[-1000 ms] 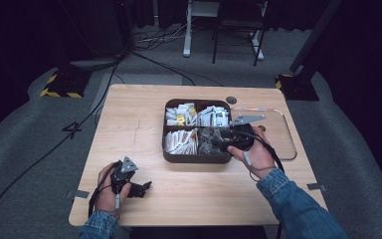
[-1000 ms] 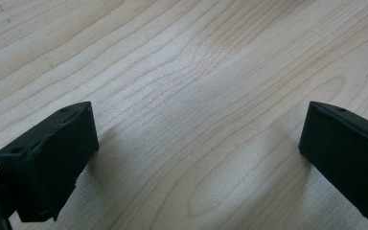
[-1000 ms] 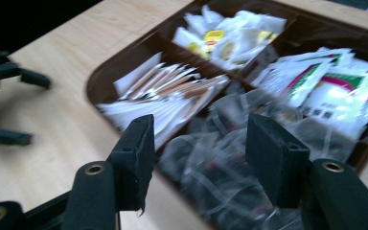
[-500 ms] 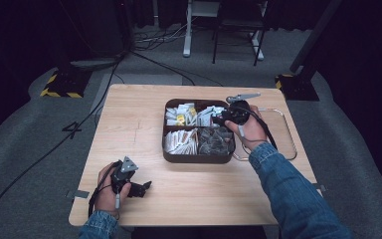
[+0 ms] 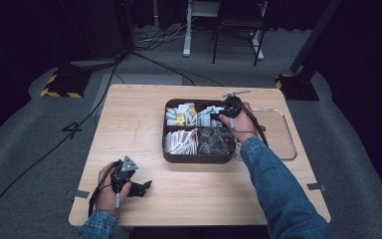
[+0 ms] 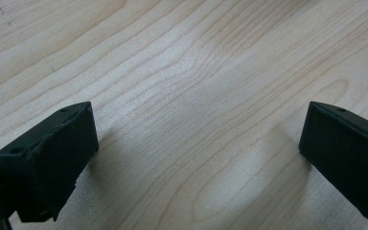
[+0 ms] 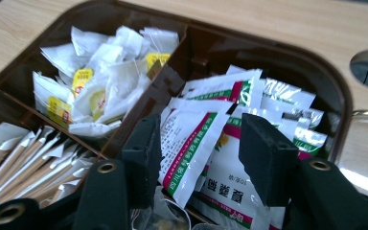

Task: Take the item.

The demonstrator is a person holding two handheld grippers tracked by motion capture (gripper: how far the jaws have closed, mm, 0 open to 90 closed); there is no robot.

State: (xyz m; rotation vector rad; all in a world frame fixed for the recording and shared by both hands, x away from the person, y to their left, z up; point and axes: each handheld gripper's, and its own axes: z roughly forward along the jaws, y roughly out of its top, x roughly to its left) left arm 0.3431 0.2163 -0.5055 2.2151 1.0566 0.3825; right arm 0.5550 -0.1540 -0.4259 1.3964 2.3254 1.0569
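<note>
The right gripper [image 7: 199, 158] hangs over the far right compartment of the dark brown four-compartment plastic tray [image 5: 191, 158], its jaws about half open and having just been closing; a white foil sachet with a green and red stripe [image 7: 189, 143] stands between the pads, but whether they press on it I cannot tell. That sachet tops a heap of like sachets, too overlapped to count, in the compartment nearest the clear plastic tray [image 5: 283, 130] beside it. The other three compartments hold white tea bags with yellow tags [image 7: 100, 81], paper stick sachets [image 7: 24, 167] and darker packets [image 5: 216, 141]. The left gripper [image 6: 194, 153] rests on the pale wooden table [image 5: 134, 119] near its front left corner, jaws wide apart over bare wood, holding nothing.
</note>
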